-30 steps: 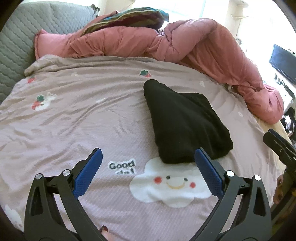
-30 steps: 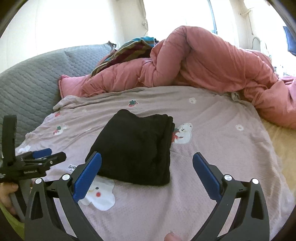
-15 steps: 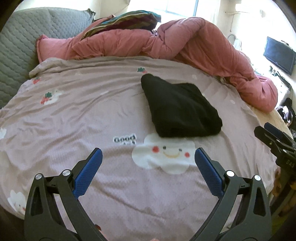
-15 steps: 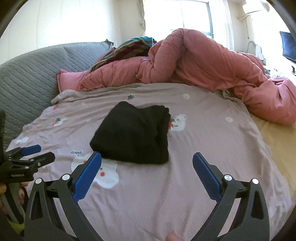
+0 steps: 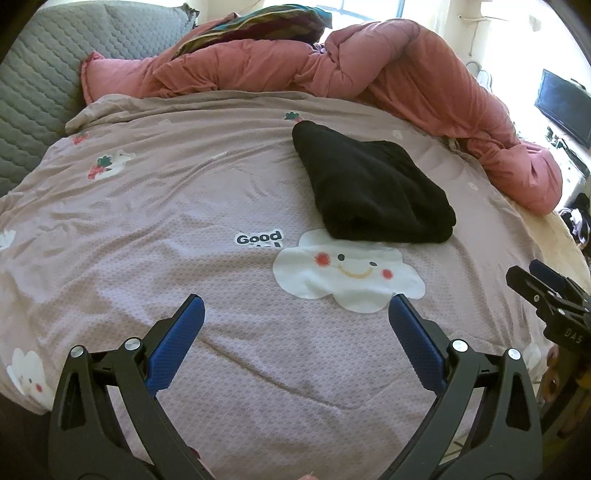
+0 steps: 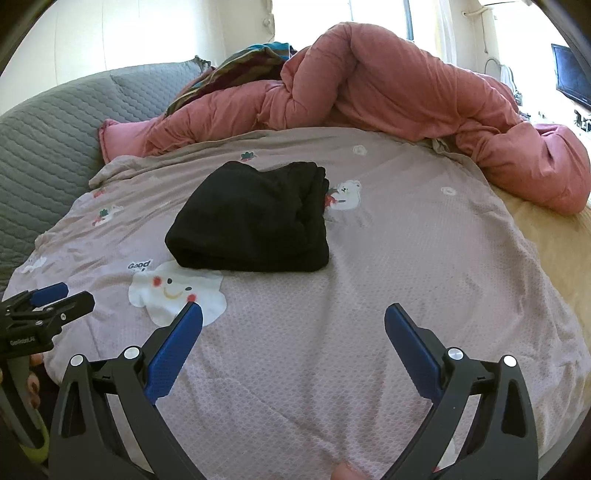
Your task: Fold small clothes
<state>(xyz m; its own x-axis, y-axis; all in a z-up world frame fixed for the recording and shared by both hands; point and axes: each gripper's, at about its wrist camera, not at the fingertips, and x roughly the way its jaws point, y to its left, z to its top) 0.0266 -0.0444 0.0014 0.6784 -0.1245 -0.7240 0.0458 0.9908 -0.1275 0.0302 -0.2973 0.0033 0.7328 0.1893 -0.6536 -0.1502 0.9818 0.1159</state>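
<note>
A black garment lies folded in a thick bundle on the mauve bedsheet, just beyond a white smiling-cloud print. It also shows in the right wrist view. My left gripper is open and empty, low over the sheet in front of the cloud print, apart from the garment. My right gripper is open and empty, held over the sheet in front of the garment. The right gripper also shows at the right edge of the left wrist view. The left gripper shows at the left edge of the right wrist view.
A bunched pink duvet lies across the back and right of the bed. A grey quilted headboard stands at the left. A striped pillow sits behind the duvet. A dark screen is at the far right.
Both grippers have drawn back from the folded black garment toward the bed's near edge, staying open. The garment has not moved.
</note>
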